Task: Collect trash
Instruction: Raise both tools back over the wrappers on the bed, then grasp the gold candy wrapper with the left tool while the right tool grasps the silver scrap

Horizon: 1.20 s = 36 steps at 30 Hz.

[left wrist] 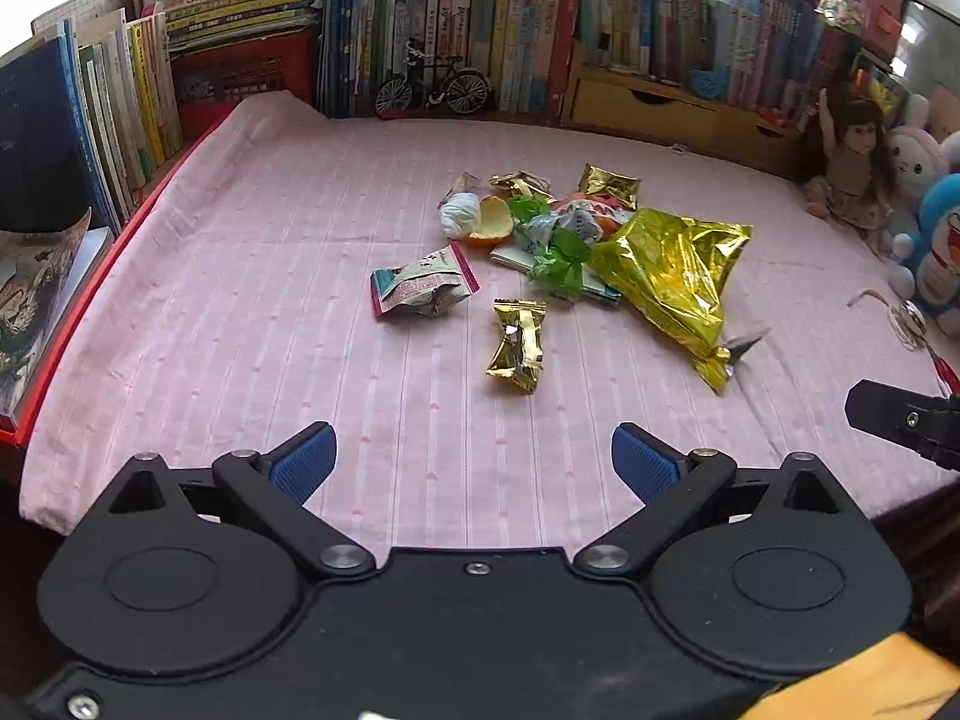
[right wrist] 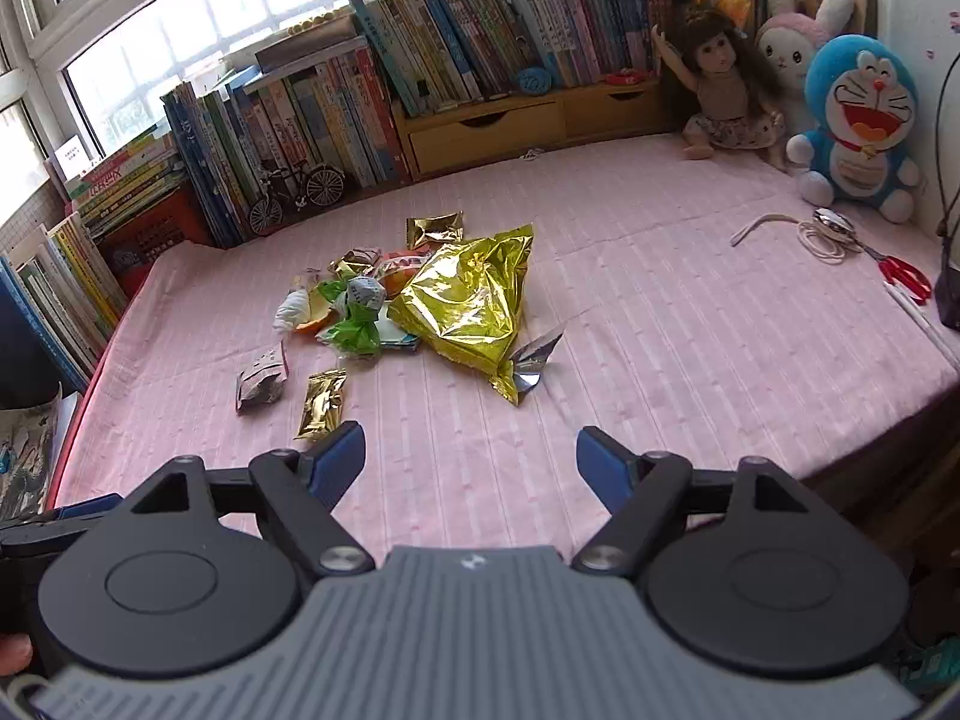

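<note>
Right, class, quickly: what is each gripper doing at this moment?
Left gripper: open, holding nothing, above the pink cloth.
Right gripper: open, holding nothing.

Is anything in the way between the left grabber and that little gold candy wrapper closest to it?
Nothing visible is. Only bare pink cloth lies between the open left gripper and the gold wrapper, which lies alone, apart from the trash pile behind it.

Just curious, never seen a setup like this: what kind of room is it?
Probably a child's room or study corner at home: rows of books by a window, a doll and soft toys, and a table under a pink cloth strewn with snack wrappers.
</note>
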Motion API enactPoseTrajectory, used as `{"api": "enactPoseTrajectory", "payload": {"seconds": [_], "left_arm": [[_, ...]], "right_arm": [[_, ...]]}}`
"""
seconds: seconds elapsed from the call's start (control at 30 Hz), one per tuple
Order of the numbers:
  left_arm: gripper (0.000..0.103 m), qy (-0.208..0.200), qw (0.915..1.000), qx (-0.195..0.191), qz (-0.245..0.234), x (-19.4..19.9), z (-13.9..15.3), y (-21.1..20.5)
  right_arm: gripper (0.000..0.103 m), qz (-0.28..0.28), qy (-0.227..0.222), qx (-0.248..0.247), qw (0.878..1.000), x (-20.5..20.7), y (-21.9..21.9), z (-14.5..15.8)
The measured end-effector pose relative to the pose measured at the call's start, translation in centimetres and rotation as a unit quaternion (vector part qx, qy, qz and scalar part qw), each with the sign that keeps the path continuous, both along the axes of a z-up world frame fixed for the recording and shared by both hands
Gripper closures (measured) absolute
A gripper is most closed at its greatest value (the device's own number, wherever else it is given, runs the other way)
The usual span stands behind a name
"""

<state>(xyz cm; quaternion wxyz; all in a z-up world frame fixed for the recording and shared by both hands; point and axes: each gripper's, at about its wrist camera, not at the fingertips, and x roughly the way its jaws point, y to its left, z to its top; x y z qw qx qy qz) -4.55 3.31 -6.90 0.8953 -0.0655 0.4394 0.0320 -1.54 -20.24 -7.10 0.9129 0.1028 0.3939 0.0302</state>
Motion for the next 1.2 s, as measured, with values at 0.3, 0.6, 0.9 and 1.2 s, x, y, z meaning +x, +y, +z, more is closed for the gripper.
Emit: {"api": "enactPoseTrajectory", "payload": {"seconds": [0.3, 0.6, 0.9, 1.2], "left_arm": [[0.007, 0.053, 0.9953, 0.012, 0.080, 9.5, -4.8, -2.4], [0.009, 0.074, 0.9927, 0.059, 0.075, 14.5, -7.9, -4.2], [0.028, 0.132, 0.9875, 0.045, 0.072, 16.6, -10.2, -4.3], [0.051, 0.137, 0.9879, 0.027, 0.067, 17.4, -10.5, -4.9]], "right_arm": [[0.017, 0.082, 0.070, -0.046, 0.993, 11.6, -3.2, -5.7], [0.017, 0.151, 0.124, -0.040, 0.980, 16.9, -3.0, -10.2], [0.017, 0.180, 0.137, -0.044, 0.973, 19.0, -2.0, -11.6], [0.038, 0.197, 0.151, -0.046, 0.968, 19.4, -1.6, -12.2]]}}
